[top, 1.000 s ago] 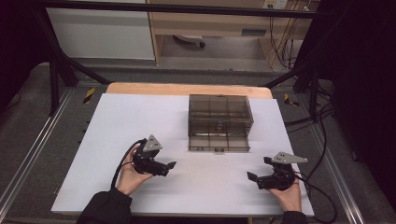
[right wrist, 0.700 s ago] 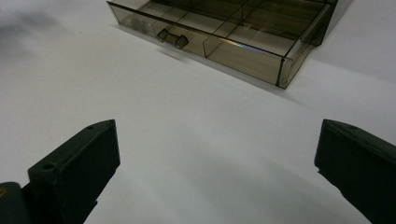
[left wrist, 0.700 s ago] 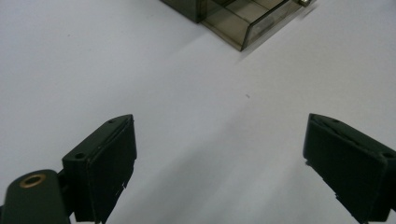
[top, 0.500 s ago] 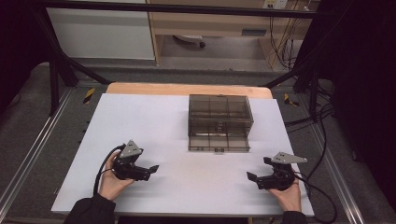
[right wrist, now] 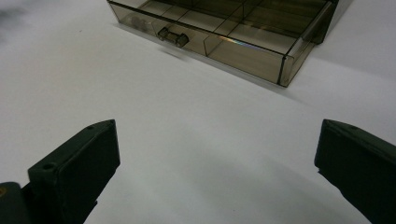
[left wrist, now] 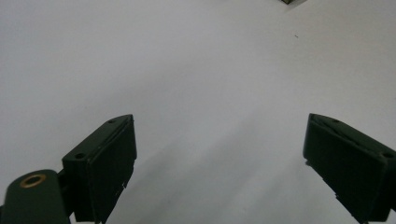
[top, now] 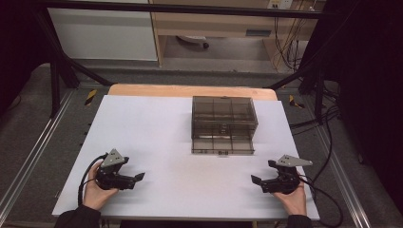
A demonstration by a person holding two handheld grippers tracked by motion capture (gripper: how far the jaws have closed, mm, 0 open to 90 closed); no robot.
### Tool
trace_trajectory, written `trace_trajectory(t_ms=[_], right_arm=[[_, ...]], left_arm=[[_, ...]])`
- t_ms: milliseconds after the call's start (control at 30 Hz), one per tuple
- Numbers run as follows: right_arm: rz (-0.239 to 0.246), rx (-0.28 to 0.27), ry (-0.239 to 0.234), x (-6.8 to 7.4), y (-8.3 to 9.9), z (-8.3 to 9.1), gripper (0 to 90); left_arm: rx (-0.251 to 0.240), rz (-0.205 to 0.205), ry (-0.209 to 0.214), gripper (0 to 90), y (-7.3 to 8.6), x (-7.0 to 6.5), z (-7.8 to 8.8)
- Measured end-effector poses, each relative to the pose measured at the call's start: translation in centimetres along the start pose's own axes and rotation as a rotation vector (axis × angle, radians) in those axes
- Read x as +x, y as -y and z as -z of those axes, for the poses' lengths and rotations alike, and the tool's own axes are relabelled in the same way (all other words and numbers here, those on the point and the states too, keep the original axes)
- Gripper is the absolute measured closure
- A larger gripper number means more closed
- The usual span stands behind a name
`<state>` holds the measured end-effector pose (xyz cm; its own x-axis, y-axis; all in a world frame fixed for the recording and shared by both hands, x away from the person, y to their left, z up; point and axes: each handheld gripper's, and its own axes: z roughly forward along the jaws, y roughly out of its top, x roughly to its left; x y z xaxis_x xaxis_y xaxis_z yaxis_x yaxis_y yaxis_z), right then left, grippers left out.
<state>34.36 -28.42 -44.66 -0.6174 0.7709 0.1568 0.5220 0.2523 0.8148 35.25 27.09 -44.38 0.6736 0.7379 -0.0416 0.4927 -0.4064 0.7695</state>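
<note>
We hold our jaws wide apart on both sides, with nothing between them but bare white table. Our left gripper sits low near the table's front left edge, jaws pointing right. Our right gripper sits near the front right edge, jaws pointing left. The two are well apart. Between them and farther back stands one smoky see-through plastic box with little compartments. Its long side runs left to right across the table. Its front wall faces us, with one small clasp in the middle of it. In the right gripper view the box lies ahead of the jaws, not touching them. We count two grippers and one box.
</note>
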Motion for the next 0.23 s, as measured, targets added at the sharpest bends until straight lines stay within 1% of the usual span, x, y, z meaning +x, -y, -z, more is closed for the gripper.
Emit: trace_trajectory(t_ms=[100, 233], right_arm=[[-0.001, 0.000, 0.000, 0.01, 0.00, 0.01, 0.7], [0.000, 0.002, -0.001, 0.03, 0.02, 0.03, 0.7]], left_arm=[[0.007, -0.006, -0.011, 9.4, 0.47, 0.14, 0.15], [0.005, 0.008, -0.010, 9.3, 0.80, 0.48, 0.30]])
